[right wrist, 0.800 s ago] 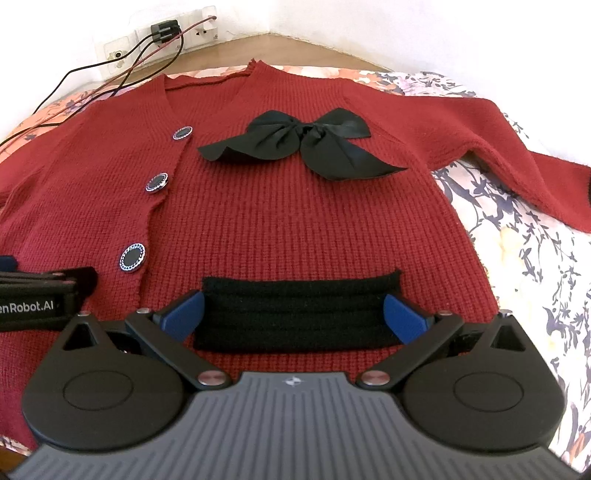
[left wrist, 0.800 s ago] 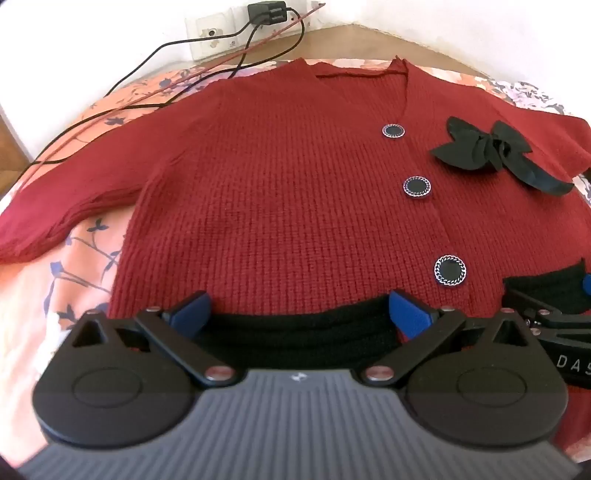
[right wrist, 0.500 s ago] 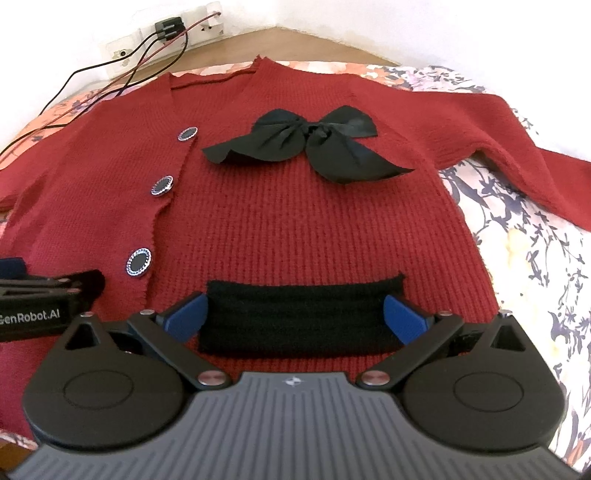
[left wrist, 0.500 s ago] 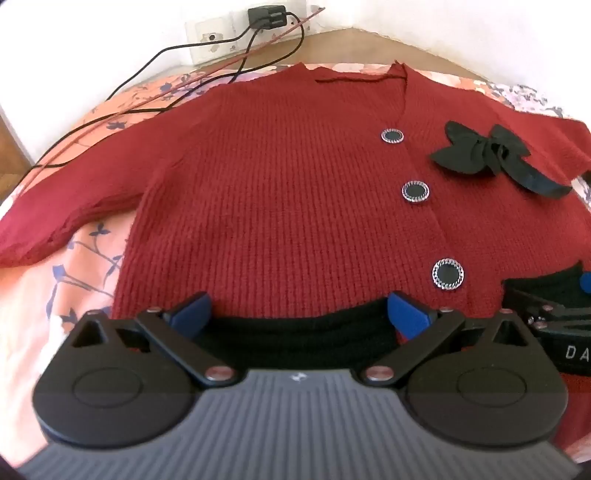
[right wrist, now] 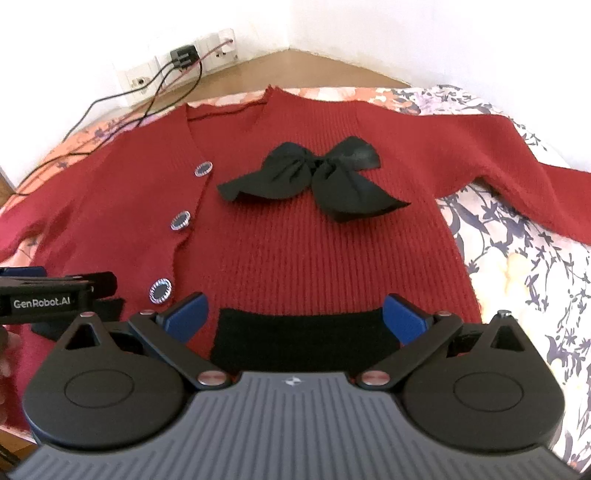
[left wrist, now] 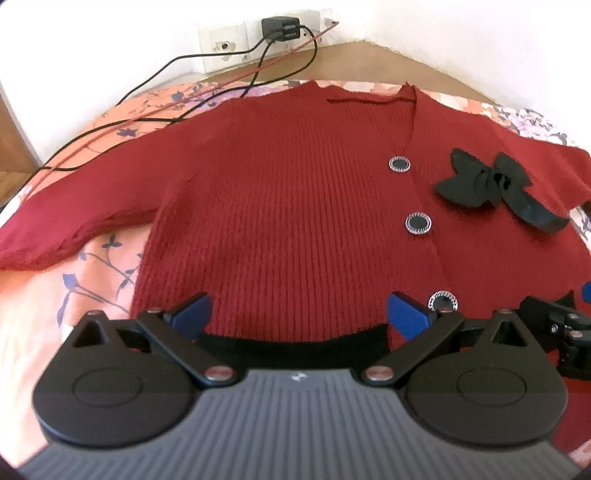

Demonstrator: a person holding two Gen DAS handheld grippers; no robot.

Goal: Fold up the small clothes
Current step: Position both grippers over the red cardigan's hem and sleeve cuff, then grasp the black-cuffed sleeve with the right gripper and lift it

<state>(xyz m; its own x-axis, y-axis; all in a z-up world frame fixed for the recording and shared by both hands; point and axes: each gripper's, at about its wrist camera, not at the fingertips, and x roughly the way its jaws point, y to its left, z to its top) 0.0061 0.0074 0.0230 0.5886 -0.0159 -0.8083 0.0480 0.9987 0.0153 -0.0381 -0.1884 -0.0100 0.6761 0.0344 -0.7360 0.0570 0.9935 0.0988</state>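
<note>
A red knitted cardigan (left wrist: 295,206) (right wrist: 314,251) lies flat, front up, sleeves spread, on a flowered bedsheet (left wrist: 44,295). It has three black buttons (left wrist: 418,223) down the front, a black bow (right wrist: 314,181) (left wrist: 487,181) and black pocket bands (right wrist: 303,339) (left wrist: 295,345) near its hem. My left gripper (left wrist: 299,314) is open over the hem's left half, fingers apart above the black band. My right gripper (right wrist: 295,317) is open over the right pocket band. Each gripper shows at the edge of the other's view.
Wall sockets with a black charger (left wrist: 280,27) and black and red cables (left wrist: 155,99) run over the sheet behind the left sleeve. A wooden bed edge (right wrist: 314,66) lies past the collar. Bare sheet (right wrist: 524,288) shows to the right.
Both grippers have drawn back toward the hem and risen slightly, so the cardigan sits further off and lower in both views. Both stay open.
</note>
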